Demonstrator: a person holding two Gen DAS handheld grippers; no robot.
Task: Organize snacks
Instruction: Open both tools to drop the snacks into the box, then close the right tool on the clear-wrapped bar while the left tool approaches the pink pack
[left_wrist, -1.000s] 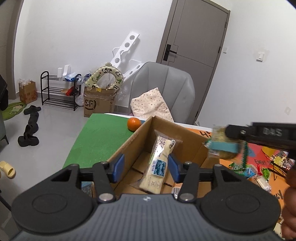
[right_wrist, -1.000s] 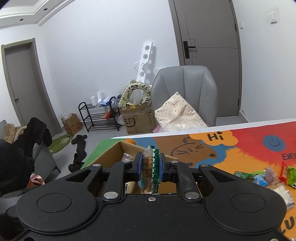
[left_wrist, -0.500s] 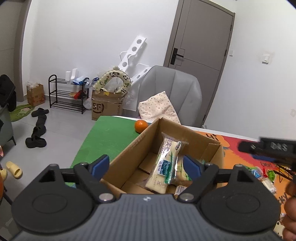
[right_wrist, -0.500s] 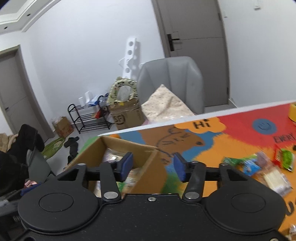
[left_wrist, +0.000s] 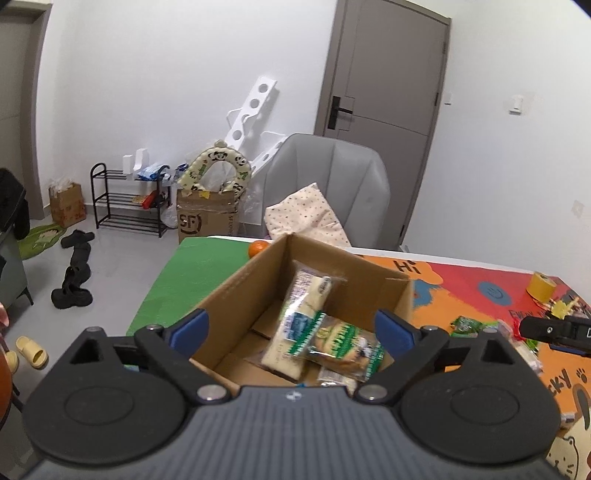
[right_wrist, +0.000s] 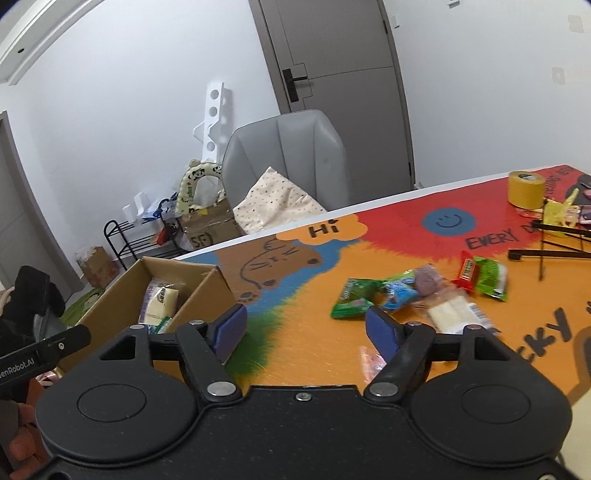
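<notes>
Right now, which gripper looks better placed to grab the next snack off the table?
Right. The right gripper, jaws opening and empty, faces the loose snacks on the mat; the left gripper is over the cardboard box.

White walls, a grey door (left_wrist: 384, 122), grey chair (left_wrist: 332, 192), black shoe rack (left_wrist: 125, 203)

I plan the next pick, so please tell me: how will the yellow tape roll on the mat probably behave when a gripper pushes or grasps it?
The yellow tape roll stands flat on its end on the mat, so a push probably slides it. It looks thick and solid, so likely stiff. If tipped onto its round side, it may roll.
</notes>
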